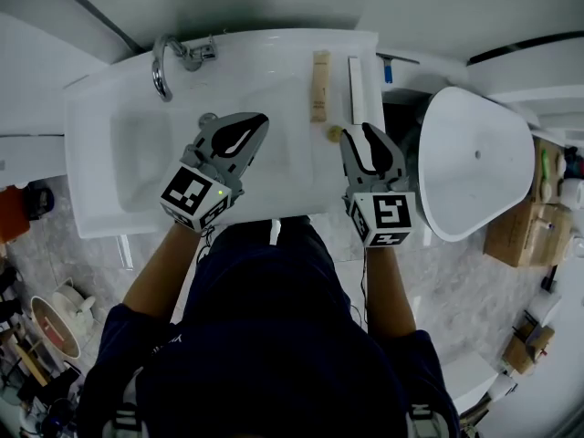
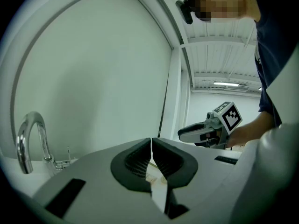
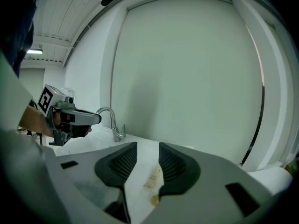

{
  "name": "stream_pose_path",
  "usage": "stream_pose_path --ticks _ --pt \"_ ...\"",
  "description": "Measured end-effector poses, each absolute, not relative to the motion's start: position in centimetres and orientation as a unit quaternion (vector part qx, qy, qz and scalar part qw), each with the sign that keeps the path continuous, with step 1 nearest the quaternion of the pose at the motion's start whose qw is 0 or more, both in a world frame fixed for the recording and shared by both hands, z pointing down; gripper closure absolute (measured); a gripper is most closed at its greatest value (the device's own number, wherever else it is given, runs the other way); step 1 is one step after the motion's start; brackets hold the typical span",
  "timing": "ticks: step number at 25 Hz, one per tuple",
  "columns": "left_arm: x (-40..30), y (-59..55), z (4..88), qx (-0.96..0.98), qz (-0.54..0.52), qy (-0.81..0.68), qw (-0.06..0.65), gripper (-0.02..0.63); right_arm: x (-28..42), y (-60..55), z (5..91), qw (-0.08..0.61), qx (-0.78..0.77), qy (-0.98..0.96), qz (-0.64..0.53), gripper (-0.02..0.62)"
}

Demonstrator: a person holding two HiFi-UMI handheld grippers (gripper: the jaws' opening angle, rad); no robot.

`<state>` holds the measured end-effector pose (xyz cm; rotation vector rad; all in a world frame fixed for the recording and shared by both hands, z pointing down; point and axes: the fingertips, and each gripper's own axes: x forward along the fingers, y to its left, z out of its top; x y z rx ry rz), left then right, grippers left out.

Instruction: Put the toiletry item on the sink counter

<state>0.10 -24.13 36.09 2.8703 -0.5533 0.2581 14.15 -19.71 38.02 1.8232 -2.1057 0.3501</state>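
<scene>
The tube (image 1: 320, 85) lies on the sink counter (image 1: 292, 167). The right gripper (image 1: 362, 135) hangs released and empty, the left gripper (image 1: 258, 124) clenched on nothing. Placing looks done; only withdrawal remains.

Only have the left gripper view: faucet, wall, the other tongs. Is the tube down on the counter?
Observer: Yes. The head view shows the tube lying flat on the counter, to the right of the basin.
Operator: Right tongs holding anything?
Observer: No. The right tongs are open with nothing between them. The tube shows past them on the counter.
Operator: Anything loose near it?
Observer: A small yellowish round piece lies close to the end of the tube nearest the person.
</scene>
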Motion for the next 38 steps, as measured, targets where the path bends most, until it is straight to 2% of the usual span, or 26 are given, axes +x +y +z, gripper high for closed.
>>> stream_pose_path --ticks 28,38 --pt "-0.3 -23.7 32.7 0.981 0.055 -0.164 0.091 0.572 11.3 -19.6 32.9 0.14 0.646 -0.746 0.076 0.541" --pt "-0.4 -23.5 32.2 0.982 0.05 -0.157 0.087 0.572 10.5 -19.4 32.2 0.137 0.643 -0.75 0.07 0.558"
